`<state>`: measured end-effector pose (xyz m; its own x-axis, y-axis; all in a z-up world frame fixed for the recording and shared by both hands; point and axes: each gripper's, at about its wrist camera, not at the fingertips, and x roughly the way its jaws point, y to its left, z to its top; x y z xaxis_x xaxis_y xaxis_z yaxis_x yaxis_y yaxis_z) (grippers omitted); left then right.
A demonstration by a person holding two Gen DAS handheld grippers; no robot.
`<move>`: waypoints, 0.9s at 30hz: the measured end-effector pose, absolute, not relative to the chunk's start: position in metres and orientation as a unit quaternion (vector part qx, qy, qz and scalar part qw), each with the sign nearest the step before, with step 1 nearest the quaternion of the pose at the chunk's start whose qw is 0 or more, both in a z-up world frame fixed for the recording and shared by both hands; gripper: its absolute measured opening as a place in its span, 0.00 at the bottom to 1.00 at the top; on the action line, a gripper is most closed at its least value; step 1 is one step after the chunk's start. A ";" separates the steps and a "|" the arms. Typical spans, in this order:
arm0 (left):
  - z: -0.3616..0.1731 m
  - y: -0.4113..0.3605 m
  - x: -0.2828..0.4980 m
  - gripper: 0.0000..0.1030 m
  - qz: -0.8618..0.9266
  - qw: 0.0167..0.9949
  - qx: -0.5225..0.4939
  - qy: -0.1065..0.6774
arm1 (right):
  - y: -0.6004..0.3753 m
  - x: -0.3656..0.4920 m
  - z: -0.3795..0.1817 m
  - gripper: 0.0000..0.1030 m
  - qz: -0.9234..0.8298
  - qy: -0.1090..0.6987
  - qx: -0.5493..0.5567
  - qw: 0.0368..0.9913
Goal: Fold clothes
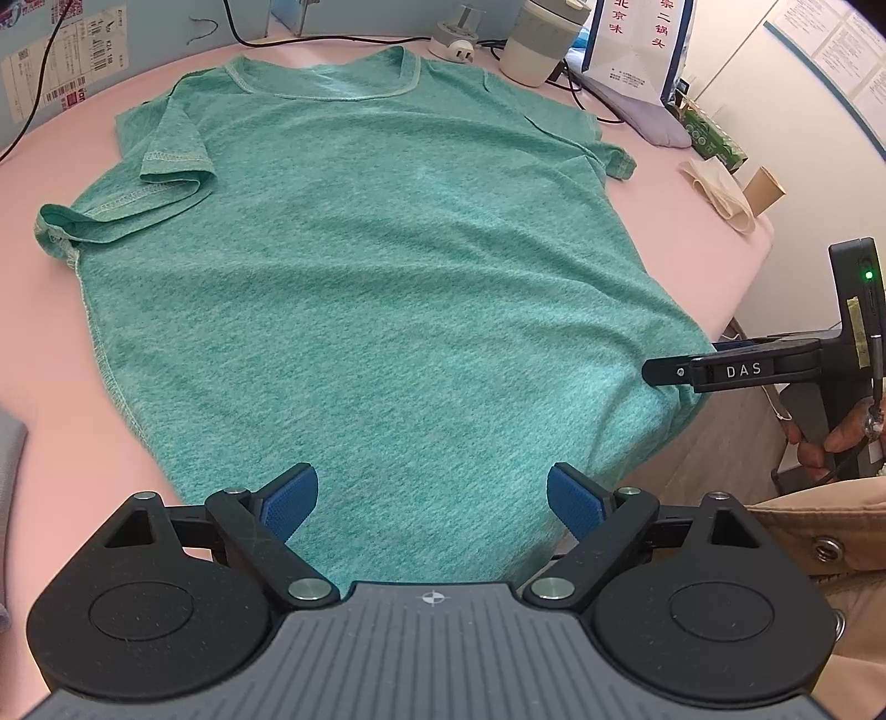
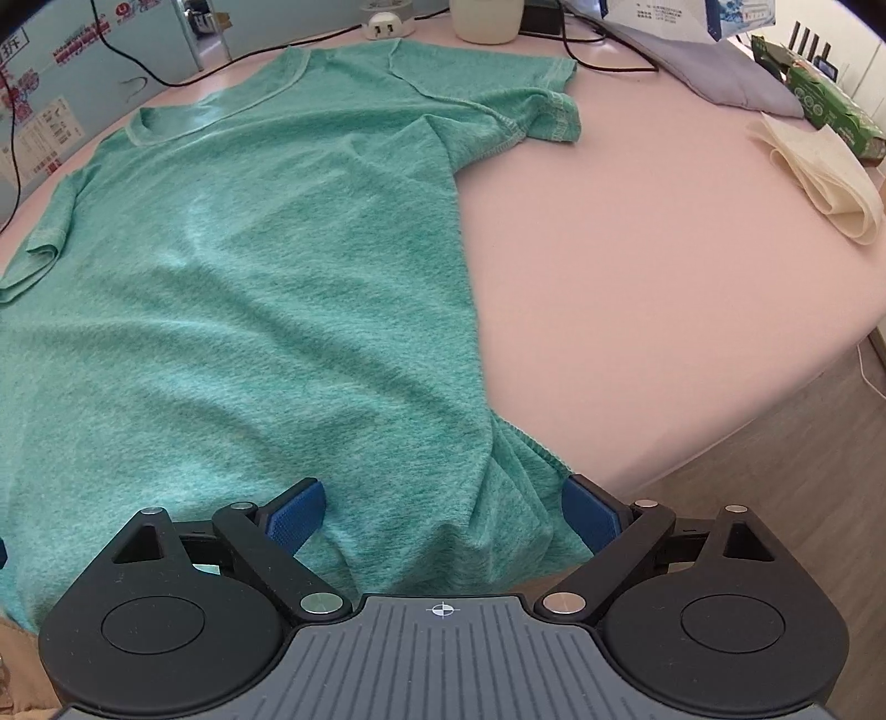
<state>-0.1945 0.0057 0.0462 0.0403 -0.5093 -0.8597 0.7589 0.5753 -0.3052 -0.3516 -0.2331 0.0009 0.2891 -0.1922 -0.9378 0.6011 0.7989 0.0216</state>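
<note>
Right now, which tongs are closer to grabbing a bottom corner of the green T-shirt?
Probably the right tongs: the green knit T-shirt's bunched bottom corner lies between their open blue pads. The left tongs, also open, hover over flat mid-hem cloth.

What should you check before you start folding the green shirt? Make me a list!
1. Green shirt spread out on the pink table: ok, mostly flat.
2. Sleeves flat: not ok. The left sleeve is folded over itself and the right sleeve is rumpled.
3. Bottom hem smooth: not ok. The hem corner is bunched near the table edge.
4. Left gripper ready: ok, jaws wide open over the hem, nothing held.
5. Right gripper ready: ok, jaws open around the bunched corner, not pinching.
6. Cup and cream cloth clear of the shirt: ok.
</note>
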 end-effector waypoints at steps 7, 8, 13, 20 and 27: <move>0.044 -0.001 -0.197 0.87 -0.452 0.705 0.124 0.532 | -0.222 -0.352 0.000 0.92 -0.224 0.541 0.185 0.789; 0.044 -0.002 -0.198 0.87 -0.453 0.704 0.125 0.532 | -0.222 -0.354 0.000 0.92 -0.222 0.540 0.188 0.790; 0.044 -0.004 -0.200 0.87 -0.457 0.700 0.129 0.533 | -0.218 -0.361 0.001 0.83 -0.216 0.533 0.193 0.795; 0.044 -0.004 -0.202 0.87 -0.460 0.698 0.134 0.532 | -0.222 -0.375 0.010 0.20 -0.218 0.509 0.218 0.804; 0.047 -0.004 -0.201 0.87 -0.470 0.695 0.139 0.527 | -0.209 -0.383 0.019 0.09 -0.181 0.520 0.209 0.808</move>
